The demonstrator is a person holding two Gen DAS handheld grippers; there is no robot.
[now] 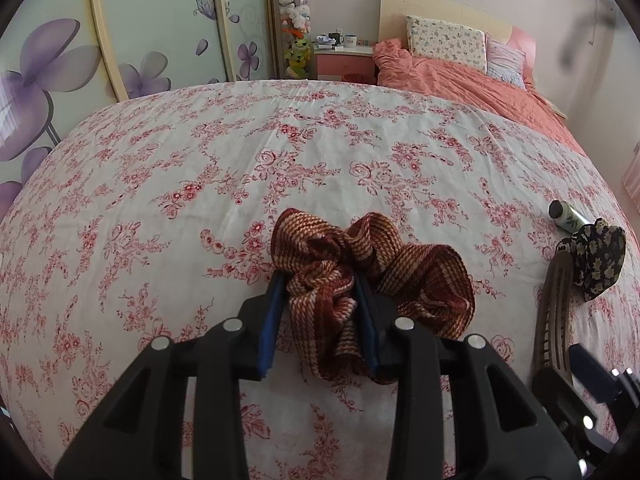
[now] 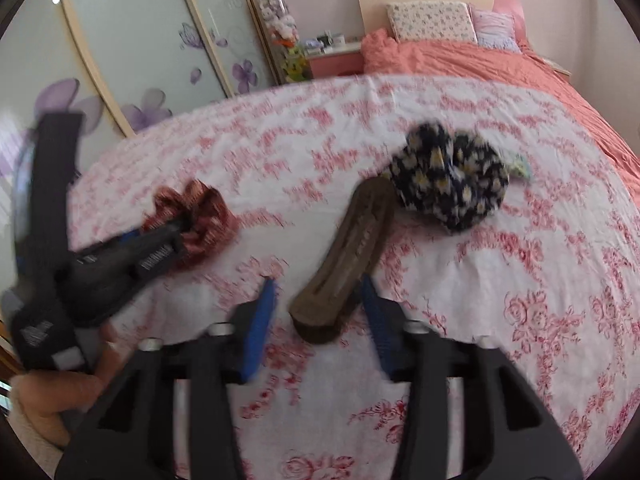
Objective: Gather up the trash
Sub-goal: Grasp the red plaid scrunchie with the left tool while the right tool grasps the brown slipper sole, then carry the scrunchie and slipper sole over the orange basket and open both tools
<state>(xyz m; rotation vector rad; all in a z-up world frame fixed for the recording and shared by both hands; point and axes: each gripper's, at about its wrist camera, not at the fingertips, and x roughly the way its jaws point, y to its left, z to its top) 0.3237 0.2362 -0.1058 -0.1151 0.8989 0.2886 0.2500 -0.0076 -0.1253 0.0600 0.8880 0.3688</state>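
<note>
A red and cream striped scrunchie [image 1: 360, 276] lies on the floral bed sheet [image 1: 200, 168]. My left gripper [image 1: 320, 284] is shut on its near part; it also shows in the right wrist view [image 2: 180, 228], with the scrunchie [image 2: 208, 208]. A brown hair clip [image 2: 348, 248] lies between the open fingers of my right gripper [image 2: 318, 284], which is empty. A dark floral scrunchie [image 2: 452, 176] lies just beyond the clip. In the left wrist view the clip [image 1: 554, 312] and dark scrunchie [image 1: 600, 260] are at the right edge.
A small bottle with a black cap [image 1: 566, 216] lies by the dark scrunchie. A salmon duvet [image 1: 480, 80] and pillows [image 1: 444, 40] lie at the bed's head. A pink nightstand [image 1: 344, 60] and wardrobe doors [image 1: 120, 40] stand beyond.
</note>
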